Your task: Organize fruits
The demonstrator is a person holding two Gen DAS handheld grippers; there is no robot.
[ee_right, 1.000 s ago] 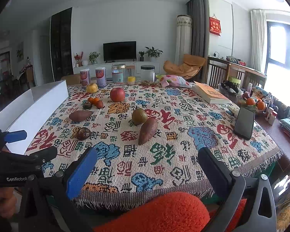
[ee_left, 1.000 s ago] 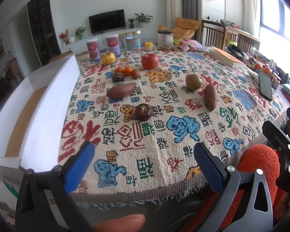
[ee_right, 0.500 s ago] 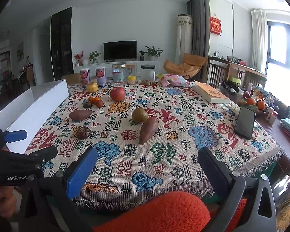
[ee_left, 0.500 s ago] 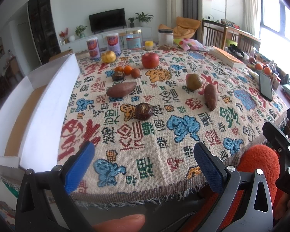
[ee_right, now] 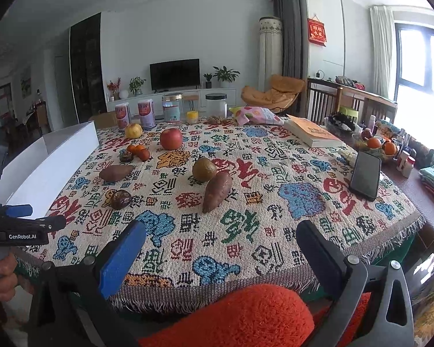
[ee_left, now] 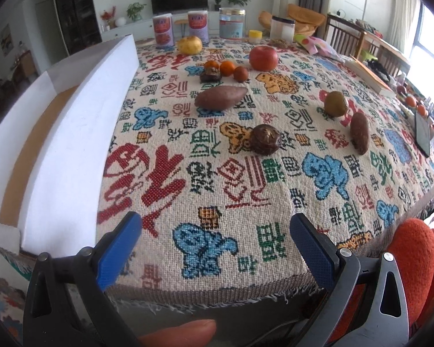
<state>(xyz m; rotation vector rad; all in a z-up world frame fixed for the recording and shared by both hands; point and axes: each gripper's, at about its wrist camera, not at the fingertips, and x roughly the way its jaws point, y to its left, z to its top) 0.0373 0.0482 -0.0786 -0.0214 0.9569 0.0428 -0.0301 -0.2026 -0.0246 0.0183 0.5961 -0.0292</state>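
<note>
Fruits lie on the patterned tablecloth [ee_left: 246,196]: a red apple [ee_left: 263,57], a yellow fruit [ee_left: 189,45], small oranges [ee_left: 227,68], a sweet potato [ee_left: 220,97], a second sweet potato [ee_left: 359,133], a green-brown round fruit [ee_left: 336,103], and a dark round fruit [ee_left: 265,139]. My left gripper [ee_left: 215,245] is open and empty above the table's near edge. My right gripper [ee_right: 221,251] is open and empty, further back from the edge. The apple [ee_right: 171,138] and dark fruit [ee_right: 120,199] also show in the right wrist view.
A long white open box [ee_left: 69,133] stands along the table's left side. Cans and jars [ee_left: 198,26] line the far edge. A book [ee_right: 312,133], a phone [ee_right: 365,175] and a fruit bowl [ee_right: 376,144] sit at the right. An orange cushion [ee_right: 240,315] lies below.
My left gripper has moved forward and lower over the table's near edge, so the fruits look closer. The right gripper has barely moved.
</note>
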